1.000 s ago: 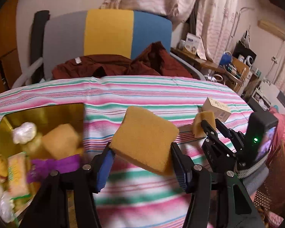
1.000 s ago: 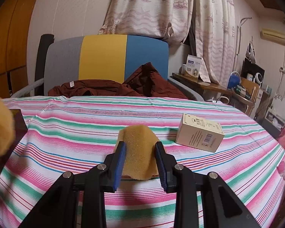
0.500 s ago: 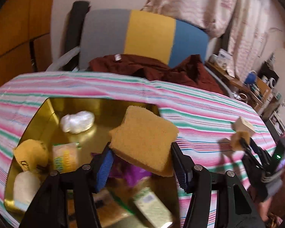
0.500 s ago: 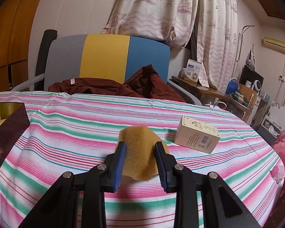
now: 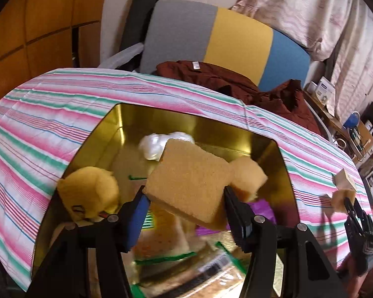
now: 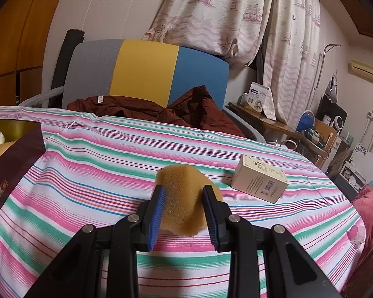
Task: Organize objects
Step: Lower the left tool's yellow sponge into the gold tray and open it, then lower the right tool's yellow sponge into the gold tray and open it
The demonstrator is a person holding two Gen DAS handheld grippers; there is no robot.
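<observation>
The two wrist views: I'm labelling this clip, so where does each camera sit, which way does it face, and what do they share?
Left wrist: on the left gripper, looking down into the gold box; its fingers clamp a sponge; the right gripper shows at right.
Right wrist: on the right gripper, facing across the table toward the chair; its fingers squeeze a small sponge.
Shared: gold box, carton, chair, striped cloth.

Left gripper tilts steeply downward, its jaws clamped on the two side edges of a square sponge that juts forward beyond the fingertips; right gripper points forward at a shallower dip, jaws narrowly set and pinching a smaller sponge, squeezed so it bulges upward between the pads.
</observation>
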